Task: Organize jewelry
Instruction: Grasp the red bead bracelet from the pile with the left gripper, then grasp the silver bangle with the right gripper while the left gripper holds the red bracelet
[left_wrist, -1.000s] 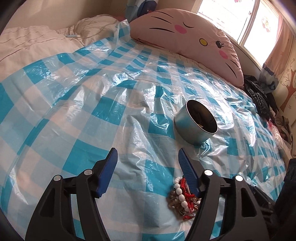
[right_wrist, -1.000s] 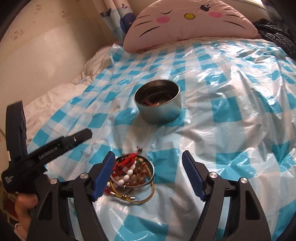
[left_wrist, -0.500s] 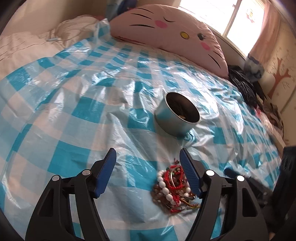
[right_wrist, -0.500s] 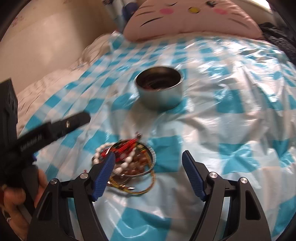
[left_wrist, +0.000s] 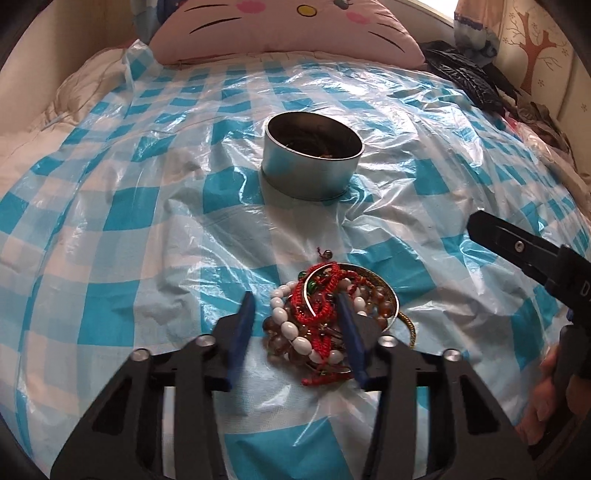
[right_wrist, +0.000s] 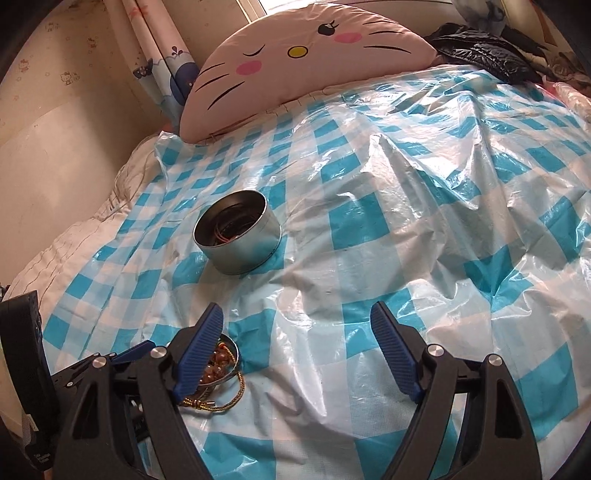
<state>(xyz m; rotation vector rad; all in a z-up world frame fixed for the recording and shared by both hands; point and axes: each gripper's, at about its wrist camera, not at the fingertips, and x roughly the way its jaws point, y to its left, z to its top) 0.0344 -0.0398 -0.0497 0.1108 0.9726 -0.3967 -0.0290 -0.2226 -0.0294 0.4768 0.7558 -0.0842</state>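
On the bed's blue-and-white checked plastic sheet (left_wrist: 155, 206), the tangled heap of red-cord and white-bead bracelets (left_wrist: 317, 314) lies between the spread left tongs (left_wrist: 295, 325); the right tongs (right_wrist: 295, 354), likewise spread, hover beside it.

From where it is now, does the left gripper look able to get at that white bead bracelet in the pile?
Probably yes. The left gripper is open and already straddles the jewelry pile, with the white bead bracelet between its fingers. Red cord lies tangled over the beads, so other pieces may come up too.
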